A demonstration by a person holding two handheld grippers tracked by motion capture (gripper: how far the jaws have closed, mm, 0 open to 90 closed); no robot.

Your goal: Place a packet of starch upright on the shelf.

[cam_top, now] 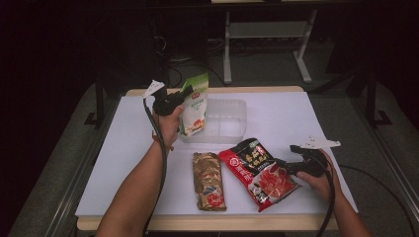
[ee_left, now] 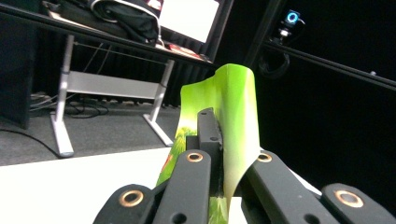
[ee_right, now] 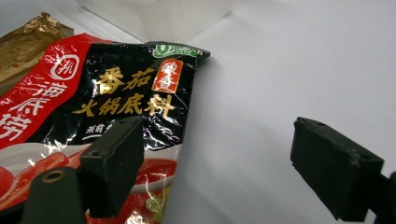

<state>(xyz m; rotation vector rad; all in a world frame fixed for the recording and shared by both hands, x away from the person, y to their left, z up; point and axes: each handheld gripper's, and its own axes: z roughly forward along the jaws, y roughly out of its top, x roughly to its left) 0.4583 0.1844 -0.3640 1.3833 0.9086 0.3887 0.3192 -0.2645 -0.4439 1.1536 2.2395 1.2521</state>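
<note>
left jaws grasp green pouch (cam_top: 194, 106) | right jaws released | pouches: 3 | tub (cam_top: 227, 121): 1

The red-and-black packet (ee_right: 116, 98) under the right gripper (ee_right: 233, 163) reads 番茄 and 火锅底料 in gold (white 海底捞 on its red band); other print is too small to read.

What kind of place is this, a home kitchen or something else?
Probably a lab or recording workspace, not a kitchen: a white table stands in a dark room, a monitor sits on a metal-legged desk behind, and a camera is mounted on a rail.
</note>
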